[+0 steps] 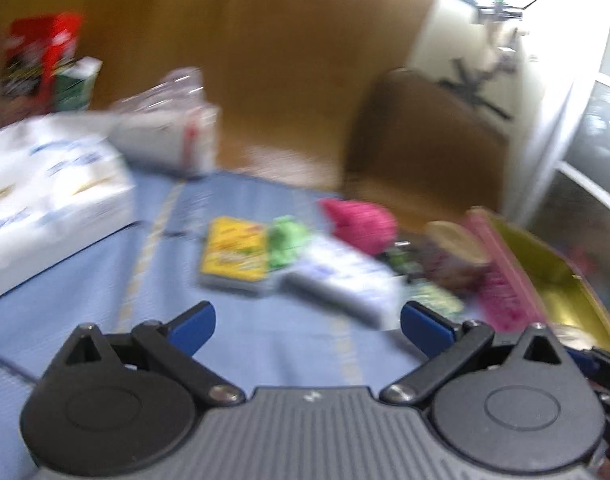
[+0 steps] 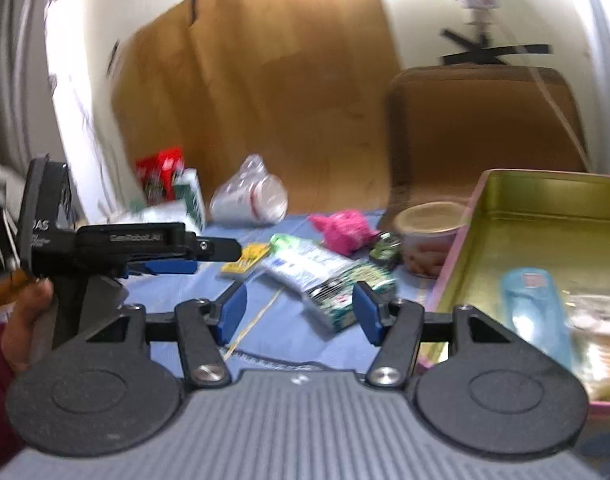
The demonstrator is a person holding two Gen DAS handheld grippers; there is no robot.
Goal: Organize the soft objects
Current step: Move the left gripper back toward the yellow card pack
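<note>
flanking the gold tray's point(image 2: 545, 208) rim, packets point(image 2: 305, 268) crowd the blue cloth point(image 2: 273, 336).

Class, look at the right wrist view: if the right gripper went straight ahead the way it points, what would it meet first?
Probably the white and green packet lying on the blue cloth, straight ahead of the open right gripper. Blur leaves depth uncertain.

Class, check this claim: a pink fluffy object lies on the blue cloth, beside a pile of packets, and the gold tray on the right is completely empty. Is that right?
Not quite. The gold tray is not empty: the right wrist view shows a light blue see-through object lying in it. The rest holds: the pink fluffy object lies on the blue cloth beside the packets.
</note>
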